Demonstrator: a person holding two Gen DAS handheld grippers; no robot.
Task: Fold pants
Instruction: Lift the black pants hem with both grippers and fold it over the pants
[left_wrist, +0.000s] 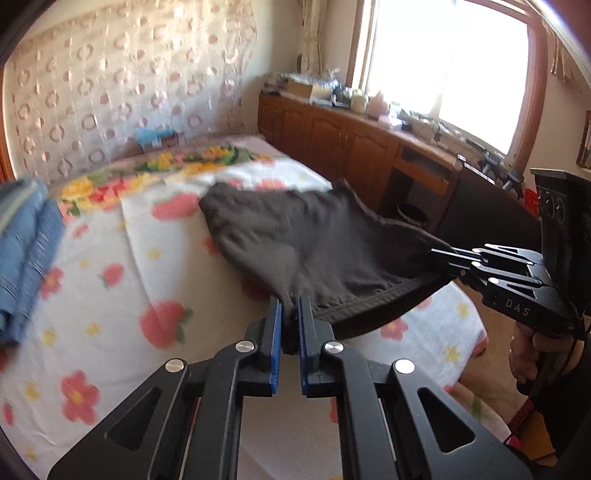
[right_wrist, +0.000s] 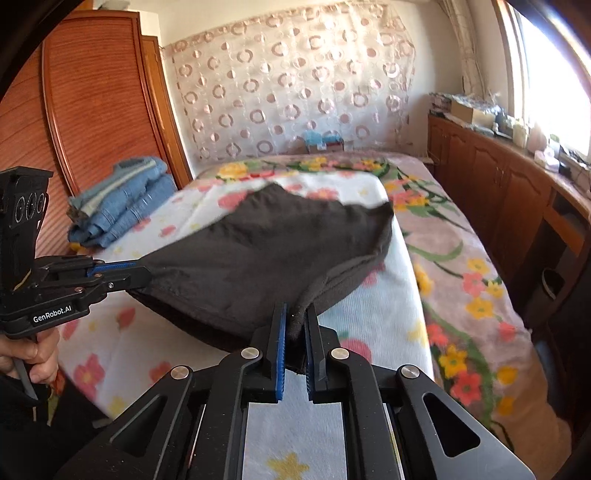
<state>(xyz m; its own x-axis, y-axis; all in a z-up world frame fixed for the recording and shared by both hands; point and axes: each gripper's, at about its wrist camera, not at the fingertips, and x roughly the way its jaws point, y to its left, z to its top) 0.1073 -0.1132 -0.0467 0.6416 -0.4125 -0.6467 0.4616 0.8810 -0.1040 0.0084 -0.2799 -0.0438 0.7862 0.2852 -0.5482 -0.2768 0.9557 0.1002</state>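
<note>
Dark grey pants (left_wrist: 306, 236) hang stretched between both grippers above the flowered bed cover (left_wrist: 110, 295); their far end still lies on the bed. My left gripper (left_wrist: 290, 306) is shut on the near hem corner, cloth bunched between its blue pads. At the right of that view, my right gripper (left_wrist: 439, 256) pinches the other corner. In the right wrist view the pants (right_wrist: 273, 243) spread out ahead, the right gripper (right_wrist: 295, 314) is shut on their edge, and the left gripper (right_wrist: 142, 271) grips the cloth from the left.
Folded blue jeans (right_wrist: 122, 199) are stacked at the bed's left side by a wooden wardrobe (right_wrist: 92, 99). A wooden cabinet (left_wrist: 351, 140) with clutter on top runs under the window on the right. A patterned curtain (right_wrist: 288, 85) hangs behind the bed.
</note>
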